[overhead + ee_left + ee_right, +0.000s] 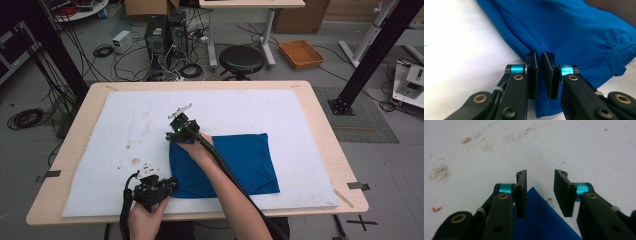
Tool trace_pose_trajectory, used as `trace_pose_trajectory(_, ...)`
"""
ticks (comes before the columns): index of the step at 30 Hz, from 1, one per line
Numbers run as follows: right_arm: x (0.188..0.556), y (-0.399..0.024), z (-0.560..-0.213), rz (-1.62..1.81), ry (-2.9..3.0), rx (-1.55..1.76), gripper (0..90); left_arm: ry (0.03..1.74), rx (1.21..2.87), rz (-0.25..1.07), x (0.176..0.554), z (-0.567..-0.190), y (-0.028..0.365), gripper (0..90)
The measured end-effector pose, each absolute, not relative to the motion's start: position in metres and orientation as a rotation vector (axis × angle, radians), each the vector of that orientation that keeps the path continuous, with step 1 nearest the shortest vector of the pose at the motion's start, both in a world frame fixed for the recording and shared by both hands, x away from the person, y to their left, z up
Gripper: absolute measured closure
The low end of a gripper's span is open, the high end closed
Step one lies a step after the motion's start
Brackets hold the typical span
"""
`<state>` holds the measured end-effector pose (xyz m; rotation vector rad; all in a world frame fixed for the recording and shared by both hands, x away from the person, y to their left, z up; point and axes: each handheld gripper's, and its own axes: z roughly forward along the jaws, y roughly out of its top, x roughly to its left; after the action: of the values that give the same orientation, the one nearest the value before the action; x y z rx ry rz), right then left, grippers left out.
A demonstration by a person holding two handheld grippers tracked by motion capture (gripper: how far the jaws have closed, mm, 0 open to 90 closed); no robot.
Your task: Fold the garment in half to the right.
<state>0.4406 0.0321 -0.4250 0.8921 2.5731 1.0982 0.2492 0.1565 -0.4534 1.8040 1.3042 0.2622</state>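
Observation:
A folded blue cloth (240,160) lies on the white mat (250,107), right of the middle. My left gripper (171,185) sits at the cloth's near left corner. In the left gripper view its jaws (539,56) stand almost together, pinching a fold of the blue cloth (574,32) along its edge. My right gripper (173,135) is at the cloth's far left corner, with the forearm lying across the cloth. In the right gripper view its jaws (540,176) stand apart over the mat. The pointed corner of the cloth (536,220) lies between them, and the pads do not touch it.
The mat covers most of a wooden table (320,120). Brown stains (135,161) mark the mat left of the cloth. Beyond the far edge stand a black stool (241,60), computer cases (165,37) with cables, and an orange tray (301,53) on the floor.

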Motion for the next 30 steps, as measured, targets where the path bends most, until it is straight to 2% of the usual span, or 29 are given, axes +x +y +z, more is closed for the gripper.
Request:
trace_pose_trajectory(18,0.445,0.048,-0.441,1.007,2.599,0.881,74.5,1.298,1.813,0.265,0.249,-0.453,0.156,82.0)
trace_pose_trajectory(25,0.445,0.049,-0.441,1.009,2.593,0.867,85.9,1.298,1.811,0.270,0.249,-0.453,0.156,81.9)
trace_pose_trajectory(30,0.444,0.049,-0.439,1.013,2.585,0.859,88.5,1.297,1.814,0.276,0.249,-0.453,0.156,82.0)
